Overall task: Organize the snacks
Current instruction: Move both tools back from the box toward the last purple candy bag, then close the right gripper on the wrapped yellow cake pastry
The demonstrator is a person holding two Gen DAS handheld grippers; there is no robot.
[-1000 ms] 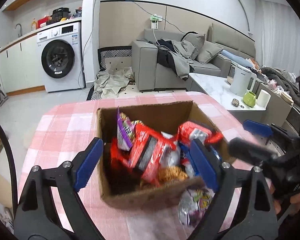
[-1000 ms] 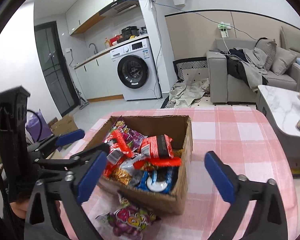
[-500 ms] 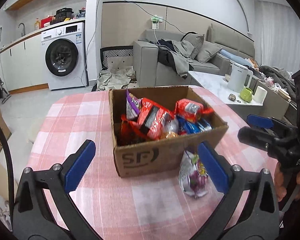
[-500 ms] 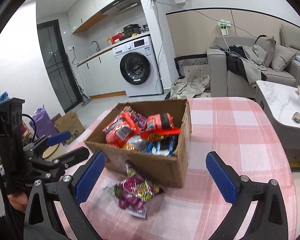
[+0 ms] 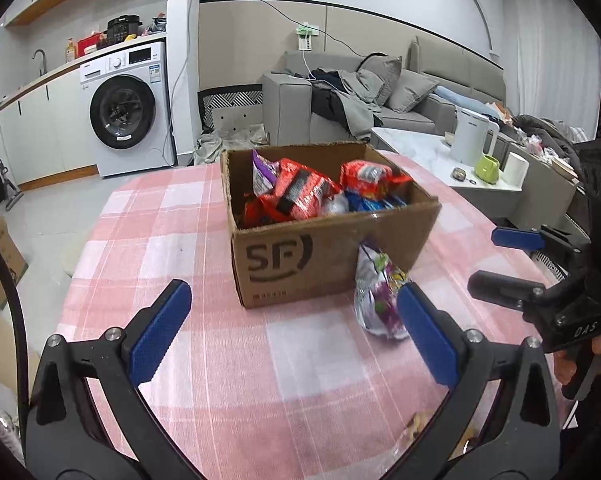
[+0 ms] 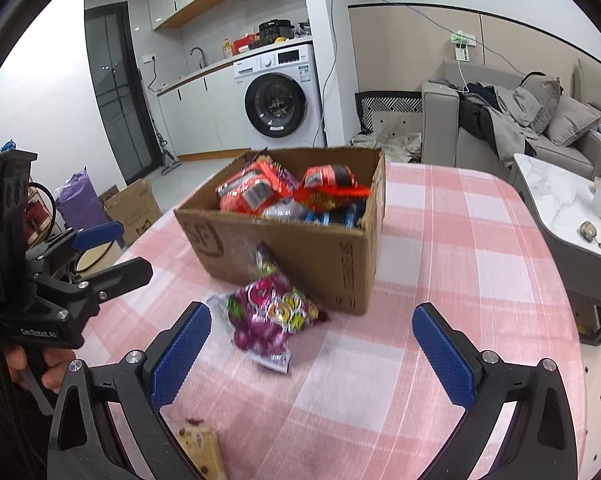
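A brown cardboard box (image 5: pixel 320 252) (image 6: pixel 300 256) marked SF stands on the pink checked table (image 5: pixel 260 360) (image 6: pixel 440 280), filled with red, blue and purple snack packets (image 5: pixel 296 196) (image 6: pixel 292 192). A purple snack bag (image 5: pixel 378 296) (image 6: pixel 268 316) lies on the table against the box's front. My left gripper (image 5: pixel 296 336) is open and empty, back from the box. My right gripper (image 6: pixel 312 352) is open and empty, just behind the purple bag. A cookie-like snack (image 6: pixel 200 452) lies near the right gripper's base.
A marble side table (image 5: pixel 420 148) with a white kettle (image 5: pixel 470 136) and green cup (image 5: pixel 486 168) stands to the right. A grey sofa (image 5: pixel 340 100), a washing machine (image 5: pixel 124 116) and cardboard boxes on the floor (image 6: pixel 132 208) lie beyond the table.
Both grippers have pulled back and lowered from above the box; the box now looks further off and is seen from the side. The purple bag stays beside the box.
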